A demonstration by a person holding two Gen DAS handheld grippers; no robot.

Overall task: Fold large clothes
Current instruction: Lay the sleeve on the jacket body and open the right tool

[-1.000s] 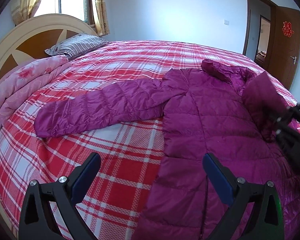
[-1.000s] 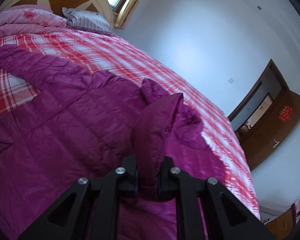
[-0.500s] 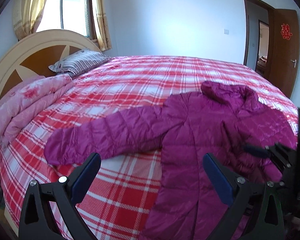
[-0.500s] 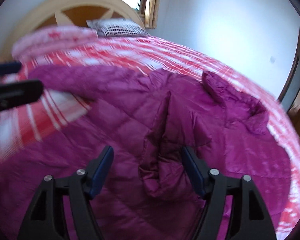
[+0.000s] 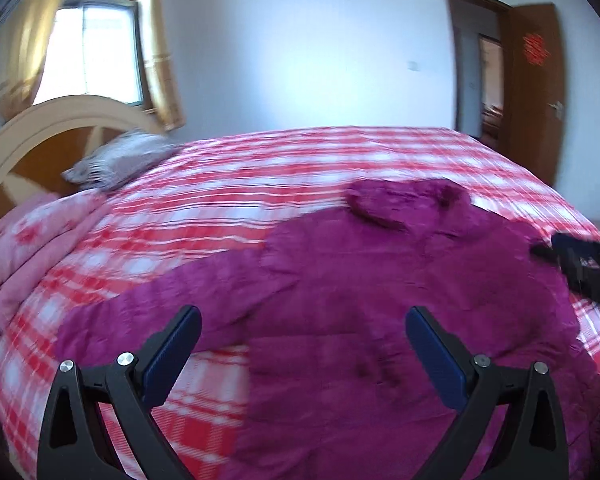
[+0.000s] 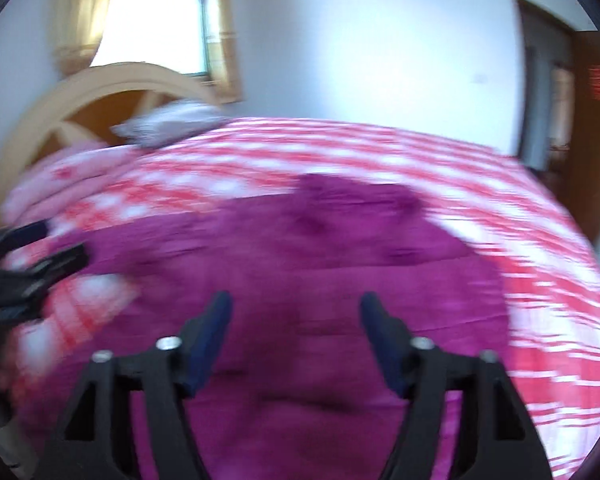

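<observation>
Bed: red-and-white plaid cover, filling most of both views ahead of our jaws. Headboard: arched, cream and brown, far left. Pillow: grey striped, against the headboard. Quilt: pink, folded, left of our left jaws. Window: lit, with yellow curtains, above the headboard. Door: brown, open, far right.

Jacket: purple, quilted, spread flat on the bed, one sleeve reaching out past our left jaws, hood at the far end.

Left gripper: jaws wide apart, nothing between the blue pads, poised above the jacket's near half.

Right gripper: jaws parted somewhat less wide, holding nothing, above the jacket's middle. Both views are motion-blurred.
</observation>
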